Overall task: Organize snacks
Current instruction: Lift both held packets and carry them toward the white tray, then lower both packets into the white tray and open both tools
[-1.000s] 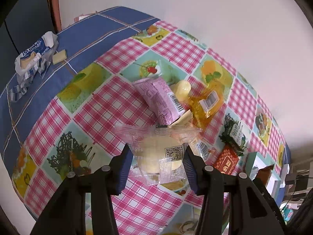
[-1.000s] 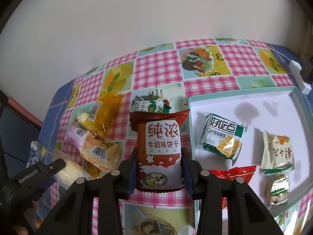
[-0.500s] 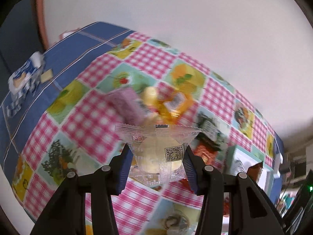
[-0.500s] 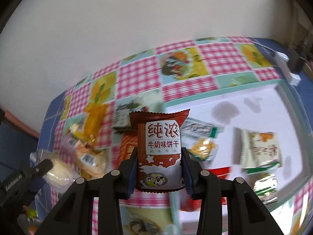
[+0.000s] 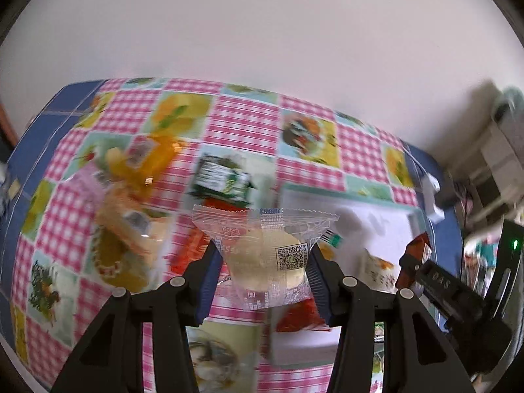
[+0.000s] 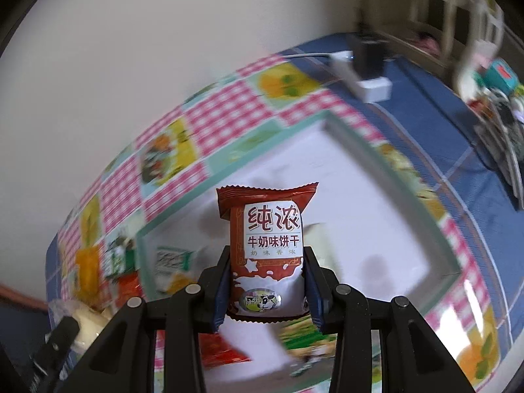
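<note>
Both tongs grip snacks: left tongs (image 5: 263, 270) pinch a clear bun packet (image 5: 265, 255), right tongs (image 6: 267, 290) a brown biscuit pack (image 6: 267, 252).

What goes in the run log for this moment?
left gripper: shut on clear bun pack | right gripper: shut on brown biscuit pack | tray: below

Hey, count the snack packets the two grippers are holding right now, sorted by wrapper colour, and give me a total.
Clear wrapper: 1, the pale cake packet clamped in the left gripper
Brown-red wrapper: 1, the milk biscuit packet clamped in the right gripper
Total: 2
</note>
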`<state>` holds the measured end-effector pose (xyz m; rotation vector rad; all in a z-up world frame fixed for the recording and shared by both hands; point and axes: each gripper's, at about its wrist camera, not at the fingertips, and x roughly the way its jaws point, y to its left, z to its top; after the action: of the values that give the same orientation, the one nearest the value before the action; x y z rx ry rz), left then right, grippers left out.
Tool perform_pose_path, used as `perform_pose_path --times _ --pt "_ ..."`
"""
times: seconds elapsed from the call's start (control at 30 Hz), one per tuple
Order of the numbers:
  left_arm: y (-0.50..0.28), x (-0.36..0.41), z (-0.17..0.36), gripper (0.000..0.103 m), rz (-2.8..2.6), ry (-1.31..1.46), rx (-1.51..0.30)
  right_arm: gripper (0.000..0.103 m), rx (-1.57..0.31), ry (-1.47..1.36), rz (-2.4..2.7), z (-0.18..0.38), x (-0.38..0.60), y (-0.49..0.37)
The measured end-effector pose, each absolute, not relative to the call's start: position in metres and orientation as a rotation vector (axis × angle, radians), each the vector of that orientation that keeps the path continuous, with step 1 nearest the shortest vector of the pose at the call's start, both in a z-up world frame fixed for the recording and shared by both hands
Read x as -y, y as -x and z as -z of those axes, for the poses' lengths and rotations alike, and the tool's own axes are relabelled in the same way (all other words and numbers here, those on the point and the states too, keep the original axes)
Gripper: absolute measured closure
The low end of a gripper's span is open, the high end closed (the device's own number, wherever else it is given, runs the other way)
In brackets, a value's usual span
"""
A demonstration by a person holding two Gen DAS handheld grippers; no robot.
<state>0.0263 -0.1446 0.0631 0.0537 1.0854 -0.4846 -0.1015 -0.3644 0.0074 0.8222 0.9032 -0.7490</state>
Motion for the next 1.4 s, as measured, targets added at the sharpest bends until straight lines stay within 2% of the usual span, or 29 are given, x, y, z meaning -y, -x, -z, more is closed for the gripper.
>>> perform_pose_path --times 0.53,0.97,1.1,1.2,1.4 --pt "0.007 0.233 -0.050 0.051 0.610 -0.224 -1.031 0.061 -0.925 -0.917 0.836 0.010 0.395 0.130" --pt "0.012 0.258 -0.038 0.051 0.635 -0.262 -1.044 0.060 -0.947 -0.922 0.822 0.017 0.395 0.127" --pt "0.009 0.254 -0.040 0.047 0.623 -0.254 -1.058 0.060 -0.946 -0.911 0.816 0.014 0.394 0.126" --pt "0.007 0.250 -0.047 0.037 0.626 -0.230 -1.055 0.060 -0.949 -0.904 0.813 0.011 0.392 0.125" --pt "-0.001 0.239 -0.050 0.036 0.562 -0.231 -1.090 0.060 -0.961 -0.884 0.793 0.007 0.386 0.123"
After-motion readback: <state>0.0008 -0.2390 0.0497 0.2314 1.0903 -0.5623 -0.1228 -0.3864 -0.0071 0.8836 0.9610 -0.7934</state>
